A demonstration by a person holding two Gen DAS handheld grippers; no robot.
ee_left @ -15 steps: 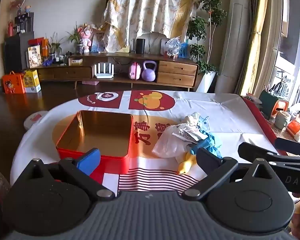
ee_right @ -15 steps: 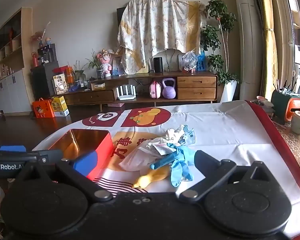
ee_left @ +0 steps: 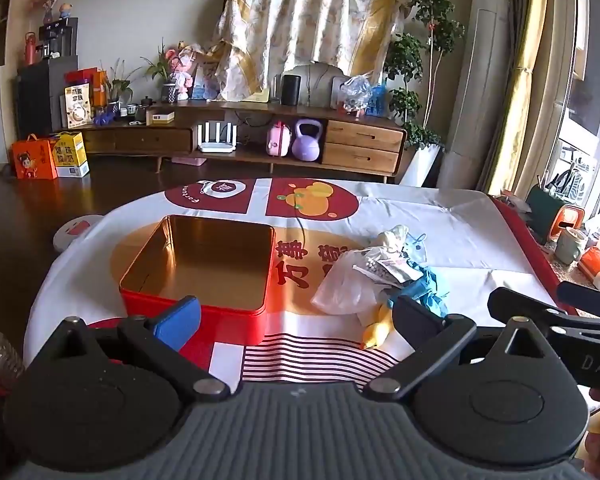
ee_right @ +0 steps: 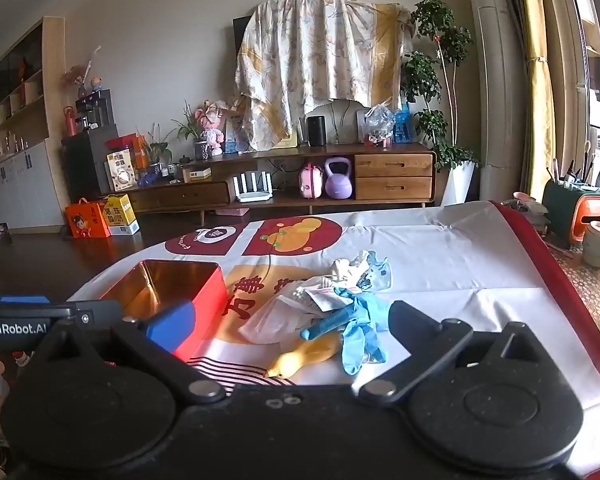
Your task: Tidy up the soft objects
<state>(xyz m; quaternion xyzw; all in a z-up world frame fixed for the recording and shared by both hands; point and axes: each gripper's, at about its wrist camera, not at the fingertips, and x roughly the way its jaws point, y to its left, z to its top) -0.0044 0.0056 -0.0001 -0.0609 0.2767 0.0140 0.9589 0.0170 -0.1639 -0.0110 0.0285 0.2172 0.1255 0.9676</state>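
Soft objects [ee_right: 332, 312] lie heaped on the printed tablecloth [ee_right: 440, 256], just right of the red tin [ee_left: 196, 276]: a clear plastic bag [ee_left: 344, 284] with a paper label, a blue glove [ee_right: 356, 328] sprawled across its near side, a yellow rubber piece [ee_right: 300, 356] poking out toward the near edge, a pale patterned item [ee_right: 364, 268] at the far end. Tin is open-topped, gold inside, nothing in it. Left gripper [ee_left: 296, 316] hovers over the near edge of the cloth, jaws spread wide, nothing between them; blue pad [ee_left: 178, 322] shows in front of the tin's near wall. Right gripper [ee_right: 288, 332] likewise splayed and unladen, pile seen between its fingers, not touched. Beyond the table: wooden sideboard [ee_right: 284, 184] with a purple kettlebell [ee_right: 339, 186], draped sheet [ee_right: 320, 60] above it.
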